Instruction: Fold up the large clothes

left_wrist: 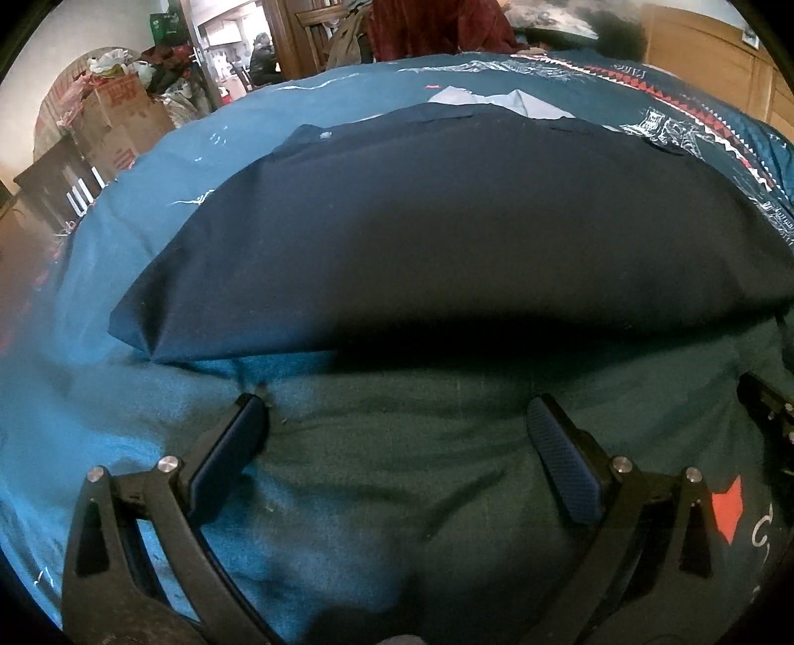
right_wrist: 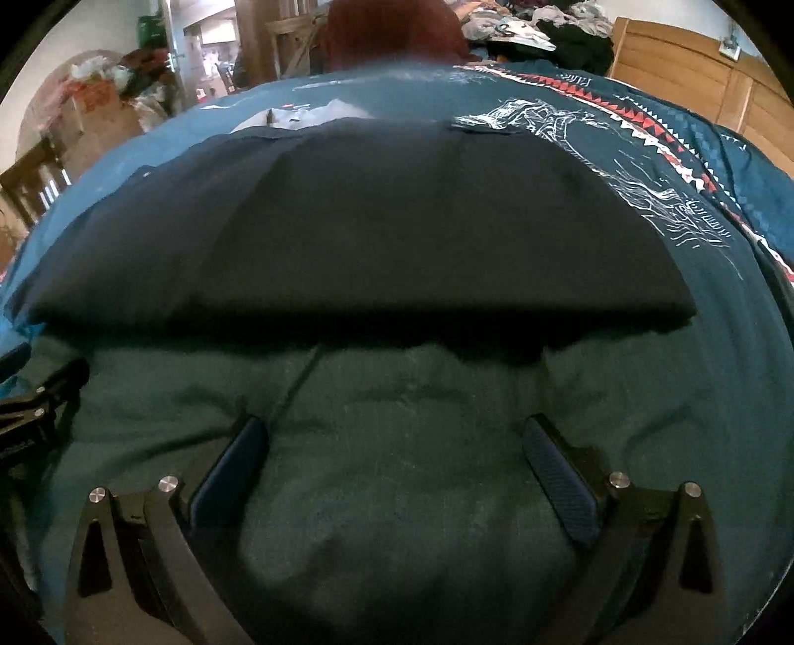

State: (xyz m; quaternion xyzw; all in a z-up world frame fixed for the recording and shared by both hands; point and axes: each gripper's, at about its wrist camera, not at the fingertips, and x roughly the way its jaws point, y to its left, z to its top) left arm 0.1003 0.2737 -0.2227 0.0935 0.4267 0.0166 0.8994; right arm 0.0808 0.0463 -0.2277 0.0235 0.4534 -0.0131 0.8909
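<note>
While both claws hang spread and empty over the bed, the garment [left_wrist: 446, 223] lies flat just ahead of them, a dark navy sheet of smooth woven cloth folded into a broad rectangle on the teal cover [left_wrist: 99, 397]. From the left wrist view the left gripper [left_wrist: 397, 421] stands released, its ribbed blue pads [left_wrist: 561, 461] wide apart, with soft creased bedding between them and nothing pinched. From the right wrist view the right gripper [right_wrist: 397, 441] is likewise released, its pads [right_wrist: 556, 471] parted over the same rumpled cover [right_wrist: 397, 496]. The garment's [right_wrist: 372, 223] near edge runs straight across both views, slightly lifted and casting a deep shadow on the cover beneath; its near-left corner [left_wrist: 154, 352] ends in a sharp puckered point. A pale grey lining or inner layer [left_wrist: 496, 101] peeks out at the far edge. To the right the cover carries white line drawings [right_wrist: 620, 163] and a red-and-white zigzag band [right_wrist: 645, 119]. Open bedding lies between the claws and the near hem, and a strip of cover shows on the garment's left and right. Part of the other gripper shows at the right rim of the left view [left_wrist: 769, 412]. Far off, cardboard boxes [left_wrist: 119, 124], a wooden panel [right_wrist: 694, 74] and piled clothes [right_wrist: 546, 25] crowd the room.
</note>
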